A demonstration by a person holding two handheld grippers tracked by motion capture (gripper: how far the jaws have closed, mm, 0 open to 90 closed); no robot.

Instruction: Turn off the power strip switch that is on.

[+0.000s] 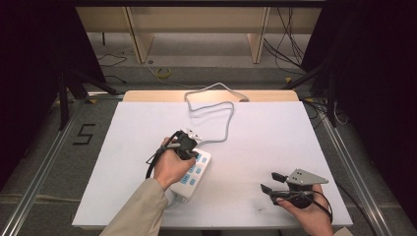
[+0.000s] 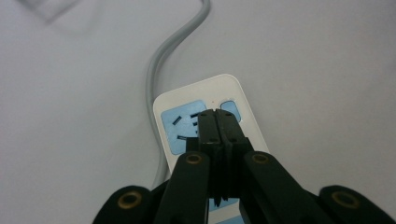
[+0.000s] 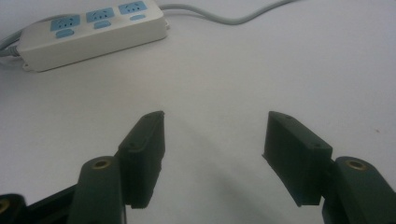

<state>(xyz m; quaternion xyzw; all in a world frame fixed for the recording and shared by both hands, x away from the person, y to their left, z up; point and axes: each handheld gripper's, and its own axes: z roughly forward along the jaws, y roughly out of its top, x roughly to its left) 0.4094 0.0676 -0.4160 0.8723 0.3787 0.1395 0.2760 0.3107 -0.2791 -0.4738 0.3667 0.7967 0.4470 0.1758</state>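
Pressing down near the far end of the power strip [image 1: 193, 173], the left gripper [image 2: 218, 122] has its two jaws squeezed flat together with nothing between them, so the joined tips work like a single blunt finger. In the left gripper view those tips sit over the edge of a blue socket panel [image 2: 180, 127], just beside a small blue switch [image 2: 229, 107] at the strip's rounded end; whether they actually touch the plastic I cannot tell. My guess is that this hold is for poking a switch, not for picking anything up.

The strip lies slightly left of the middle of the high view, angled on the white table [image 1: 275, 132], with the person's left hand [image 1: 172, 167] covering part of it. Its grey cord [image 1: 223, 120] loops toward the upper centre of that frame and runs off the table's far edge.

The right gripper [image 1: 271, 182] rests at the lower right of the high view, well apart from the strip, jaws spread wide and empty. It probably waits there simply to stay out of the way.

By count: one power strip, one cord, two grippers. In the right gripper view, at the upper left, three blue sockets [image 3: 99, 15] show along the strip, each with its own small blue switch beneath.
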